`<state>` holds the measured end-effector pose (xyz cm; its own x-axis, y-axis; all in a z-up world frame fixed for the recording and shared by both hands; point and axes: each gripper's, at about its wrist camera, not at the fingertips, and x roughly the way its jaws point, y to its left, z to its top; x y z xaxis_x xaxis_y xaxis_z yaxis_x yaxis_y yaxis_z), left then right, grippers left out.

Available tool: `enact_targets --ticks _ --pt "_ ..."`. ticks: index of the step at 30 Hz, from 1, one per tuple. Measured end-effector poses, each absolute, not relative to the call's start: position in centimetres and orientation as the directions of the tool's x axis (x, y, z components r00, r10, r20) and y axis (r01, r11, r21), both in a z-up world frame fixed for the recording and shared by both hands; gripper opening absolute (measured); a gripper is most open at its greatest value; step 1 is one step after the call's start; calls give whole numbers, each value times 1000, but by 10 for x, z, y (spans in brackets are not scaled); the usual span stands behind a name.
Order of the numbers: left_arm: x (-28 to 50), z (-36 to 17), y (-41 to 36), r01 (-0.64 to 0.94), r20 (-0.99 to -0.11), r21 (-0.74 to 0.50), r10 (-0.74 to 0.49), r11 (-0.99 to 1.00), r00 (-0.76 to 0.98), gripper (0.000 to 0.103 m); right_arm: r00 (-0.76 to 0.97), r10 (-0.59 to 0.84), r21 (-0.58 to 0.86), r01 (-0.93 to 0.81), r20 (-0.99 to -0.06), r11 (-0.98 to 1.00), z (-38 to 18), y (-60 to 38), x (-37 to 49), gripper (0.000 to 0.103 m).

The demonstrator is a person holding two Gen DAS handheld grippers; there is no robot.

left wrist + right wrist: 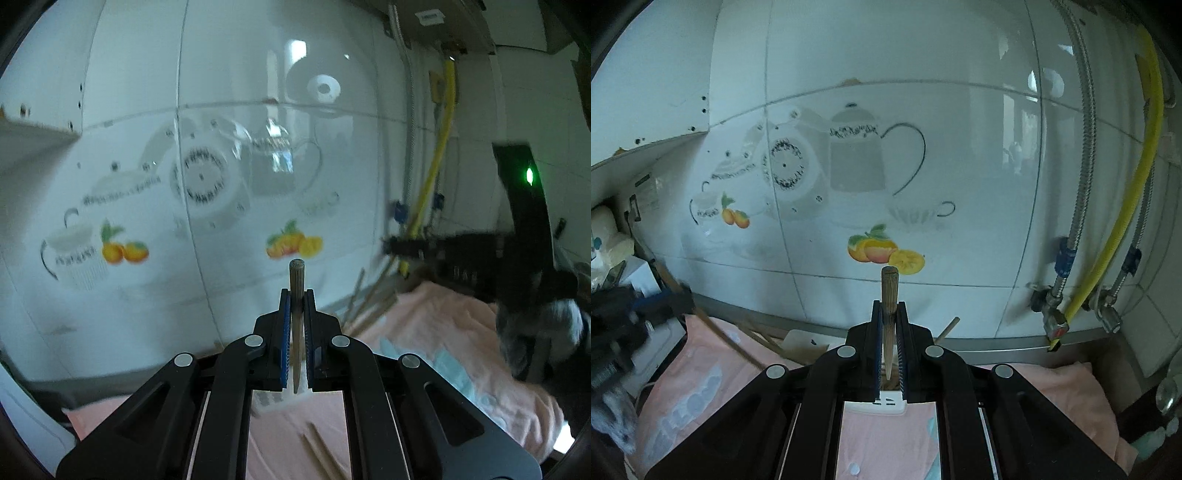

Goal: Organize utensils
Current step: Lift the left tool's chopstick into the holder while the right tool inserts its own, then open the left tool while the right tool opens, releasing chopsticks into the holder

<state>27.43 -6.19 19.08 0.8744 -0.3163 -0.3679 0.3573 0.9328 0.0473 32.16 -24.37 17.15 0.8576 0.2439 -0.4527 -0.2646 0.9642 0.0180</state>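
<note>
Left gripper (297, 295) clamped tight on one wooden chopstick (296, 280), jaws nearly together, stick running lengthwise between the blue pads, its grooved blunt end poking out past the tips. Right gripper (889, 306) same deal: closed on a second chopstick (889, 288), carved end sticking out front, thin end trailing back between the jaws. Both sticks are held up off the counter, pointing toward the wall.

Handling guess: light, stiff, thin wood, smooth along the shaft, so likely to pivot or slide if pinched at one spot only. The long pad contact here looks secure. Not fragile, but the thin tip could snap if levered against something. Best hold is mid-shaft or toward the thicker end.

Below the grippers: pink towel (886, 435) spread over the counter, with pale blue print. More loose chopsticks (325, 454) lie on it close under the left gripper. A white block with slots (889, 400) sits just under the right gripper; cannot tell what it is.

Further back: a loose pile of chopsticks (369, 306) at the towel's far edge against the wall, crossed and untidy, seemingly still to sort. In the left view the other gripper rig shows as a dark blur with a green light (530, 175).

Far: tiled wall (960, 147) with teapot and fruit decals, yellow hose (1123, 229) and braided metal pipes (1082, 166) with valves at right. Hoses crowd the right corner, so swinging sticks there risks a snag.
</note>
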Motion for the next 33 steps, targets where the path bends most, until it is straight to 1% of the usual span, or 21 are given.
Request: enact_targets --ticks 4,9,13,20,25,28,29,31,32,33 --pt "286 200 -64 312 -336 85 -267 946 903 5 847 249 23 -270 -469 963 161 -241 333 7" --pt "300 199 -60 277 -319 79 -239 957 917 5 832 251 23 -277 -494 961 148 -237 342 7" --pt "317 185 -55 258 -352 64 -220 964 910 5 819 252 27 -278 -516 960 134 -234 349 7" --pt "336 157 -48 270 -423 26 -234 963 875 6 807 251 31 -278 -535 960 118 -229 354 7" --pt "334 151 -47 268 -426 35 -228 963 876 7 819 251 35 -272 -516 962 120 -231 349 8" --pt "326 152 -47 265 -420 42 -223 963 879 7 836 246 34 -264 -491 964 125 -234 337 12" --pt "322 153 -45 265 -416 43 -224 963 882 8 840 248 32 -266 -483 963 127 -234 333 15" --pt "313 155 -42 258 -407 48 -217 965 887 11 855 243 15 -266 -458 964 130 -235 315 17" --pt "306 154 -38 250 -405 45 -211 967 890 18 858 244 12 -267 -452 963 129 -235 309 17" --pt "301 154 -35 244 -402 40 -208 969 892 21 856 252 15 -275 -452 961 127 -234 299 17"
